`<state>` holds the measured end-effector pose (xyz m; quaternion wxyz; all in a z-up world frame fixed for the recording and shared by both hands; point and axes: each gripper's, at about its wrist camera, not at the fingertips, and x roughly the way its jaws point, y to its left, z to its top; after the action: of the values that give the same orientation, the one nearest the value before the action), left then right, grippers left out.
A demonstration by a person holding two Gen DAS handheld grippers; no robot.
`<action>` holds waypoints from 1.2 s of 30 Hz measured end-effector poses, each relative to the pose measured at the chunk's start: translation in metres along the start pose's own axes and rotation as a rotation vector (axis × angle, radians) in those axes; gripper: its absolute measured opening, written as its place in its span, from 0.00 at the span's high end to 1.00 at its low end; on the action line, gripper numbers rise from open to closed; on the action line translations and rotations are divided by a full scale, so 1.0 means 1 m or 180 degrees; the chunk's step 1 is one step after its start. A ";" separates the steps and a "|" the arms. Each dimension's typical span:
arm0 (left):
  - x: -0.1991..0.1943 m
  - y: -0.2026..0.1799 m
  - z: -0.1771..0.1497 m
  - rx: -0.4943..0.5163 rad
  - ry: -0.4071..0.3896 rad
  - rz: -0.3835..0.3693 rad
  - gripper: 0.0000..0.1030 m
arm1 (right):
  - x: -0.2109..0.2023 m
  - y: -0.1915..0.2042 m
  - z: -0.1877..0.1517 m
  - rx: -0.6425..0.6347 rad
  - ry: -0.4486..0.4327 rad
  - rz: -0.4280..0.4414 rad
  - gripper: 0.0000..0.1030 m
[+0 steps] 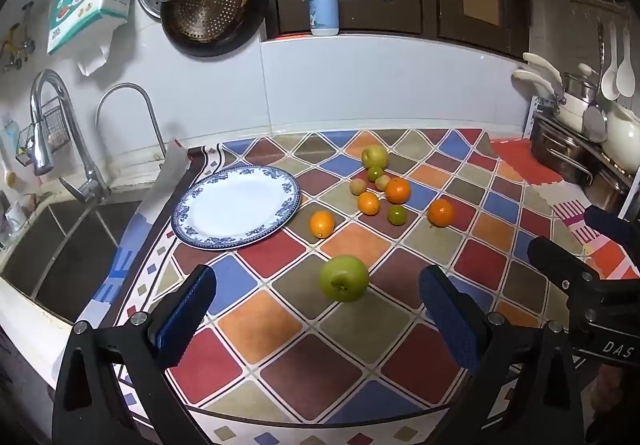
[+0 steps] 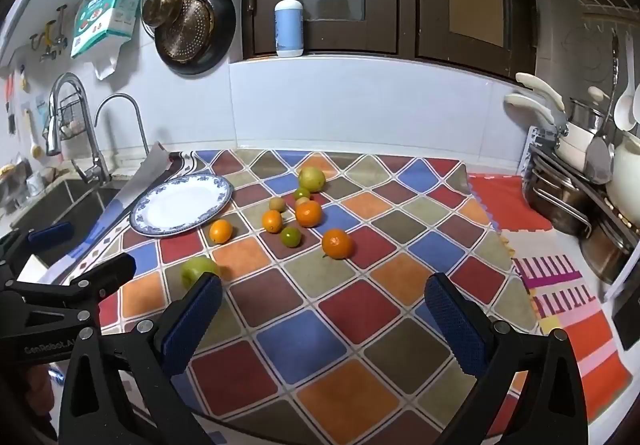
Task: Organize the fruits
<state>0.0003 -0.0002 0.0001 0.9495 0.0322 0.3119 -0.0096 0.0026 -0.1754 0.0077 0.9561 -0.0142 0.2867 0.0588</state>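
Blue ribbed pads on both my tools, nothing between either pair. Left gripper [image 1: 318, 315] stands fully spread over the patterned cloth [image 1: 280, 357]; right gripper [image 2: 324, 319] likewise spread, empty, held beside it.

Nearest fruit: green apple [image 1: 344, 284], alone on the cloth, just ahead of my left fingers and roughly centred in the gap, stem end turned toward the lens. In the right view the same apple sits partly hidden behind my left-side pad [image 2: 192, 325].

Beyond it, an orange [image 1: 322, 224] lies just beside the rim of the blue-and-white plate [image 1: 192, 233], not on it. Plate is bare. Further back, a loose cluster: several small oranges, small green and tan fruits, and a second, yellower apple [image 1: 375, 156] at the far end. One orange [image 1: 441, 212] sits apart to the right. Some of the cluster look to be touching; I cannot tell which.

Handling judgement: apple is firm, smooth-skinned, fairly heavy for its size, and round, so likely to roll if nudged from one side. Take it across the widest middle, pads on opposite flanks, avoiding stem and base hollows. Oranges should be softer, with grippier peel; moderate squeeze only. Plate is ceramic and will chip, so set fruit down, do not drop.

Task not yet begun as far as the plate shows.
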 end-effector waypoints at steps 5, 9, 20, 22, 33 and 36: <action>-0.003 0.001 0.000 -0.0012 -0.0021 0.0002 0.00 | 0.000 0.000 0.000 -0.0006 -0.0004 -0.0004 0.01; -0.003 0.001 0.001 -0.0005 -0.0018 0.0011 0.00 | 0.001 0.001 0.000 -0.0001 -0.0006 -0.0015 0.01; -0.003 0.007 0.002 -0.0004 -0.0039 0.0025 0.00 | -0.001 0.000 0.001 -0.0008 0.0003 -0.0005 0.01; -0.003 0.007 0.002 -0.0006 -0.0041 0.0024 0.00 | -0.001 0.000 0.001 -0.0008 0.0003 -0.0002 0.01; -0.003 0.007 0.001 -0.0006 -0.0045 0.0025 0.00 | -0.002 0.000 0.002 -0.0010 0.0002 -0.0004 0.01; -0.003 0.007 0.001 -0.0006 -0.0045 0.0025 0.00 | -0.002 0.000 0.002 -0.0009 0.0003 -0.0005 0.01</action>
<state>-0.0011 0.0066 0.0031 0.9518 0.0325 0.3050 -0.0059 0.0022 -0.1755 0.0100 0.9560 -0.0158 0.2871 0.0585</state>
